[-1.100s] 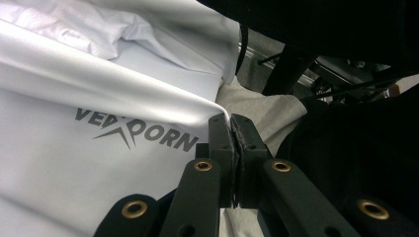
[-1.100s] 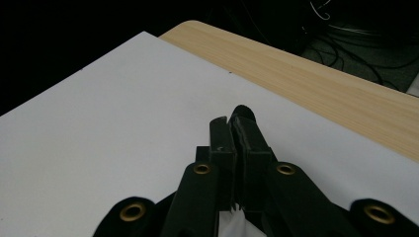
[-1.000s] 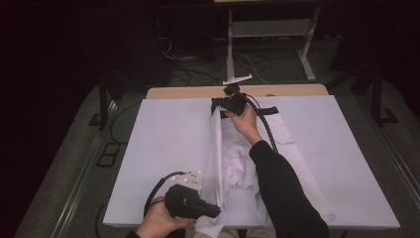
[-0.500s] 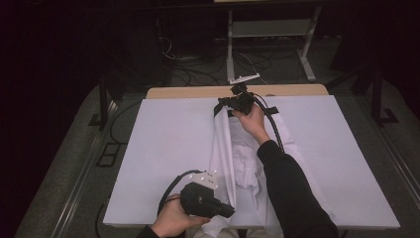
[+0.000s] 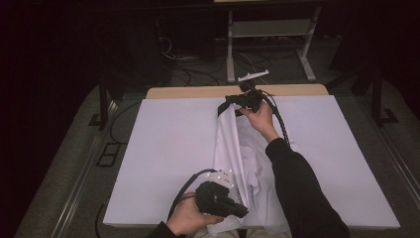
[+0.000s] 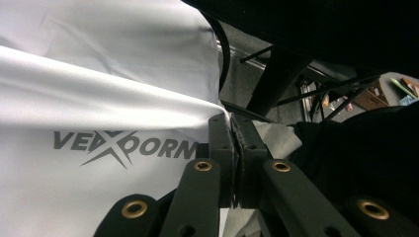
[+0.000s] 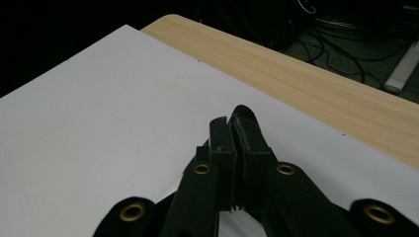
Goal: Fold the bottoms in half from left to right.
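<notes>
From above, your right gripper [image 5: 233, 100] pinches the far end of the white garment [image 5: 233, 148] near the table's [image 5: 168, 148] far edge, while your left gripper [image 5: 237, 208] clamps its near end at the front edge, the cloth stretched between them. In the left gripper view, your jaws are pressed together on the fabric [image 6: 99, 98], beside its grey printed logo [image 6: 123, 145]. In the right gripper view, your jaws are closed tight over the white tabletop [image 7: 99, 123]; a thin edge of cloth shows between them.
</notes>
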